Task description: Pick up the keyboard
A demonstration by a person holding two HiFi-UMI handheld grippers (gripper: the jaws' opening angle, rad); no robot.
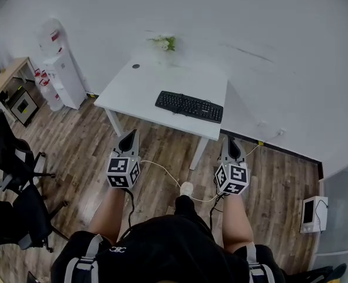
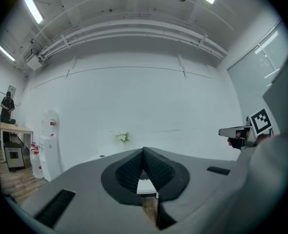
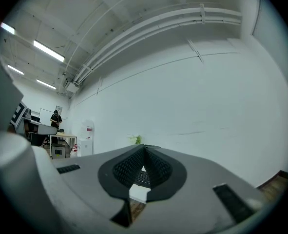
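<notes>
1. Fingers (image 2: 129,172) of the left gripper (image 1: 129,134) are pressed tight together, tip to tip, and hold nothing
2. Fingers (image 3: 126,169) of the right gripper (image 1: 231,141) are pressed tight together too, with nothing in them
3. Both grippers point level toward 12 o'clock, out in front of the person's legs. The left one is at 9 o'clock from the right one, well apart
4. The black keyboard (image 1: 189,107) lies flat on the white table (image 1: 135,93). It is out at 12 o'clock from the grippers, and neither one touches it
5. On the table top the keyboard sits toward 4 o'clock, near the front edge
6. A little green plant (image 1: 163,42) stands at the table's 12 o'clock edge, by the white wall
7. A small dark round thing (image 1: 136,66) lies on the table at 10 o'clock from the keyboard
8. A white water cooler (image 1: 59,69) stands on the wood floor (image 1: 73,152) at 9 o'clock from the table
9. Black chairs (image 1: 12,164) stand at 9 o'clock from the left gripper
10. A thin white cable (image 1: 165,171) runs across the floor between the two grippers
</notes>
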